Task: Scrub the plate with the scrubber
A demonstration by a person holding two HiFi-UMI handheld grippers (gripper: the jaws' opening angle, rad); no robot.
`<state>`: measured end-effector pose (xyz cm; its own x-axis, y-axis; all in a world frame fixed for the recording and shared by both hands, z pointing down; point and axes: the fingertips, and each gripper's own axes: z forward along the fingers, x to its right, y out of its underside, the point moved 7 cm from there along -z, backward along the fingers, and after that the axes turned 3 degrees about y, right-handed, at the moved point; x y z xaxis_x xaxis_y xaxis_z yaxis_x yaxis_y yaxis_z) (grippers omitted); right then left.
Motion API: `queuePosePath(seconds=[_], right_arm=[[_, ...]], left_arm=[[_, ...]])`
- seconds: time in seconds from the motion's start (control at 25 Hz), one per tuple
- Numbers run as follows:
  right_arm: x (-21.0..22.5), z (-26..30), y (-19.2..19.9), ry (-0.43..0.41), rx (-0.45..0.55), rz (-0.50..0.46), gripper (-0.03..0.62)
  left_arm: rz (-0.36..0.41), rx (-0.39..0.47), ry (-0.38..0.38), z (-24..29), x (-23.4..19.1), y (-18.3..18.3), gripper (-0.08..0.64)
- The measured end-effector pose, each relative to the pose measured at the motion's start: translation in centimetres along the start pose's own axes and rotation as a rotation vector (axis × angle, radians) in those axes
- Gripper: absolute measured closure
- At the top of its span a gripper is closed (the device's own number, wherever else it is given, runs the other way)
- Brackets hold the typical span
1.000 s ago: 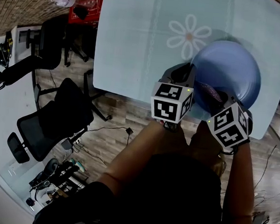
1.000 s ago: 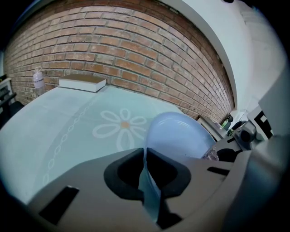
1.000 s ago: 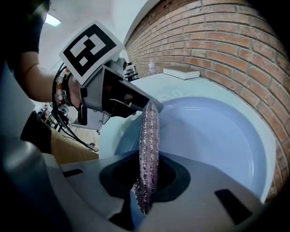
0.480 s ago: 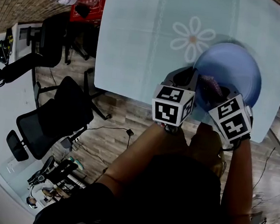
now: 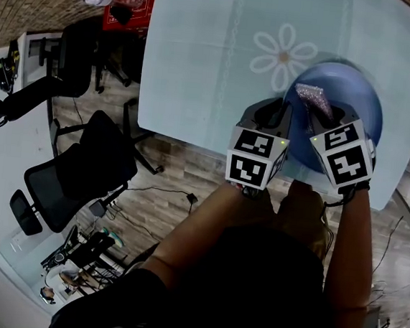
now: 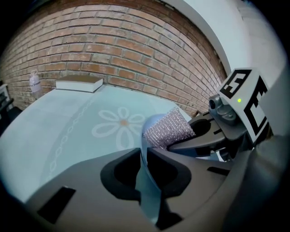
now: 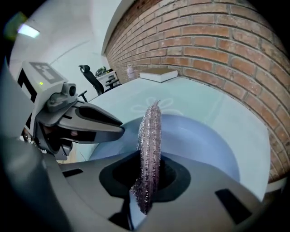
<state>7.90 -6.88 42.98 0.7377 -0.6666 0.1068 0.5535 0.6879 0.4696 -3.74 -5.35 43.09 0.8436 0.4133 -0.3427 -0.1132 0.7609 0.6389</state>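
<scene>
A blue plate (image 5: 344, 101) sits near the front right of the pale table (image 5: 200, 65). My left gripper (image 5: 283, 120) is shut on the plate's left rim, and the thin blue rim (image 6: 147, 163) runs between its jaws. My right gripper (image 5: 317, 120) is shut on a sparkly silver-pink scrubber (image 5: 312, 98), which lies over the plate's inner face. In the right gripper view the scrubber (image 7: 151, 136) stands edge-on between the jaws above the plate (image 7: 199, 140), with the left gripper (image 7: 90, 120) close at the left. In the left gripper view the scrubber (image 6: 168, 129) shows just past the rim.
A daisy pattern (image 5: 282, 55) is printed on the table beside the plate. A white book (image 6: 79, 83) and a bottle (image 6: 34, 81) stand at the far edge by the brick wall. Black office chairs (image 5: 82, 169) stand on the wooden floor to the left. The table's front edge runs just under the grippers.
My right gripper has carried the scrubber across the plate, away from the person, and has rolled a little. The left gripper and the plate have stayed put.
</scene>
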Motion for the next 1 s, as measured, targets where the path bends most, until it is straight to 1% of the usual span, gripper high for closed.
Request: queuePosePath(seconds=[0.28, 0.56, 0.76, 1.0], right_arm=[[2.4, 0.1, -0.2, 0.069, 0.003, 0.027, 0.514], [5.3, -1.1, 0.2, 0.160, -0.021, 0.045, 0.514], [7.0, -1.9, 1.1, 0.234, -0.058, 0.028, 0.514], [7.8, -2.8, 2.4, 0.291, -0.114, 0.005, 0.514]], left_arm=[[0.098, -0.007, -0.031, -0.1, 0.2, 0.0, 0.495], [0.120, -0.012, -0.025, -0.5, 0.6, -0.2, 0.491], [0.127, -0.015, -0.029, -0.4, 0.6, -0.2, 0.491], [0.127, -0.017, -0.029, -0.3, 0.6, -0.2, 0.491]])
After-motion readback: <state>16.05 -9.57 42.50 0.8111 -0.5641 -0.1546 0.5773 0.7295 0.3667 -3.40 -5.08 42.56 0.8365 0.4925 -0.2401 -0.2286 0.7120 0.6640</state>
